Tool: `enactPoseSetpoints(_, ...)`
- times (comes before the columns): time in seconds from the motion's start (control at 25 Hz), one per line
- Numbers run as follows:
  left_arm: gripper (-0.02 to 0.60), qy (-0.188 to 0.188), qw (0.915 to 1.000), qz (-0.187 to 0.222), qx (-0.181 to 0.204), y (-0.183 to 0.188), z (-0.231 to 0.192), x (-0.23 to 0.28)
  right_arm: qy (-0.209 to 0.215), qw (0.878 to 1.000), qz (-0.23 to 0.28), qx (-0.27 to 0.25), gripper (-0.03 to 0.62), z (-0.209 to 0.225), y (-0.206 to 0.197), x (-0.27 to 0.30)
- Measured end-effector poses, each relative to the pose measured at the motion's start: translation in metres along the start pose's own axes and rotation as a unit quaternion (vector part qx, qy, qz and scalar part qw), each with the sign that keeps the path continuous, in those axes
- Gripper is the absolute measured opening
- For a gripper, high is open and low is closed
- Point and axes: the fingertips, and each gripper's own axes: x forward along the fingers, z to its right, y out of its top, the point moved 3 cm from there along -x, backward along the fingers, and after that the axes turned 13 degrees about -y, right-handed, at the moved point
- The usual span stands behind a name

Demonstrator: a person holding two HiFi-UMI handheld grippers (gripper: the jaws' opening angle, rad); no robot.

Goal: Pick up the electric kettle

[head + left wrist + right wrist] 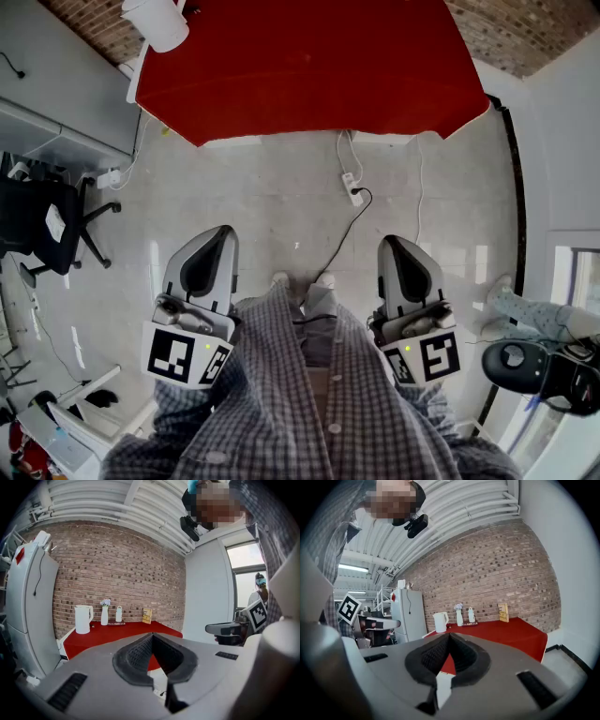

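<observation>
The white electric kettle [159, 23] stands on the far left corner of the red table [309, 75]. It also shows far ahead in the left gripper view as the kettle [83, 618] and in the right gripper view as the kettle [440, 622]. My left gripper [217, 234] and right gripper [392, 244] are held low over the floor, well short of the table, on either side of my checked trousers. Both are shut with nothing between their jaws: the left gripper [152, 634] and the right gripper [449, 634] show their pads meeting at the tip.
A vase [104, 613], a small bottle [118, 613] and a yellow card [147, 615] stand along the table's back by the brick wall. A white fridge [28, 597] stands to its left. A power strip [353, 192] with cables lies on the floor; an office chair [47, 225] is at left.
</observation>
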Motion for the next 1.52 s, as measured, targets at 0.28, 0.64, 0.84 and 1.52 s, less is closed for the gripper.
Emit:
enactPoseSetpoints(0.28, 0.000, -0.041, 0.9987, 0.028, 0.000, 0.007, 0.000, -0.035, 0.018, 0.999, 0.022, -0.040, 0.006, -0.070, 0.023, -0.003)
enactPoseSetpoints(0.64, 0.000, -0.077, 0.9964, 0.032, 0.017, 0.009, 0.013, -0.041, 0.002, 0.998, 0.041, -0.040, 0.005, -0.085, 0.033, -0.015)
enactPoseSetpoints(0.84, 0.000, -0.077, 0.9961, 0.043, 0.009, 0.014, 0.001, -0.044, 0.024, 0.999, 0.027, 0.020, 0.006, -0.091, 0.035, -0.003)
enactPoseSetpoints(1.52, 0.000, -0.093, 0.9945, 0.047, 0.003, 0.004, -0.040, -0.081, 0.033, 0.998, -0.007, -0.045, 0.007, -0.153, 0.014, -0.002)
